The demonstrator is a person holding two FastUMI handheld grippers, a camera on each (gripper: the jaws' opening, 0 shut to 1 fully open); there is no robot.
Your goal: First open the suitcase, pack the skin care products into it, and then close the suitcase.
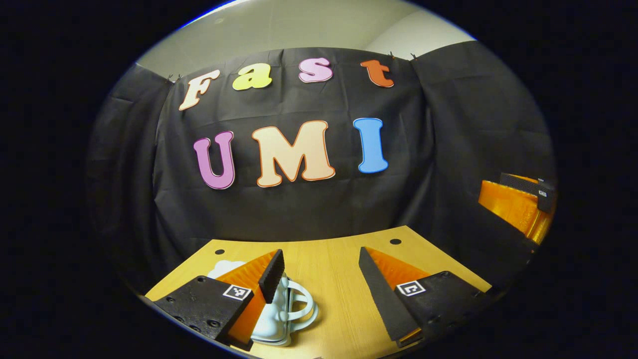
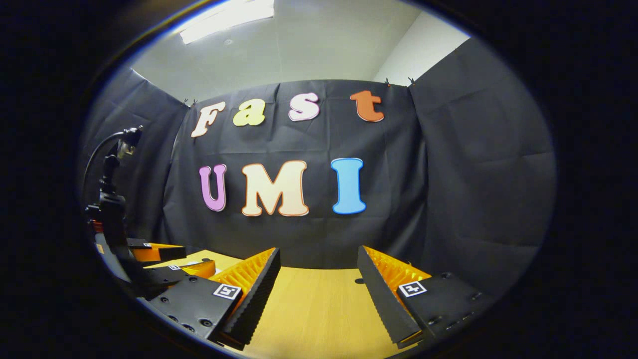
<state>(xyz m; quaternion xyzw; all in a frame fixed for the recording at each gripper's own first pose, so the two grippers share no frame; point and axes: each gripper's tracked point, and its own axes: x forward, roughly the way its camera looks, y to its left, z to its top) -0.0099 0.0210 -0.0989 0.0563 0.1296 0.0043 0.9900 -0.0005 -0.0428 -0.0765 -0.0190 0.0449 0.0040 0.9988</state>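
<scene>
In the left gripper view a small pale suitcase [image 1: 273,321] with a looped handle [image 1: 305,305] lies closed on the wooden table [image 1: 334,279], low and left. My left gripper [image 1: 319,257] hangs over it, open, and its left finger covers part of the case. Nothing is between the fingers. The right gripper [image 1: 518,202] shows at the far right edge, raised above the table. In the right gripper view my right gripper [image 2: 319,253] is open over bare table [image 2: 319,304], holding nothing. The left gripper [image 2: 167,259] appears low at the left there.
Black cloth walls stand close behind the table's far edge and on both sides. Two small dark holes [image 1: 395,241] [image 1: 219,252] mark the tabletop near the back. A dark mount with a curved cable [image 2: 110,199] rises above the left gripper.
</scene>
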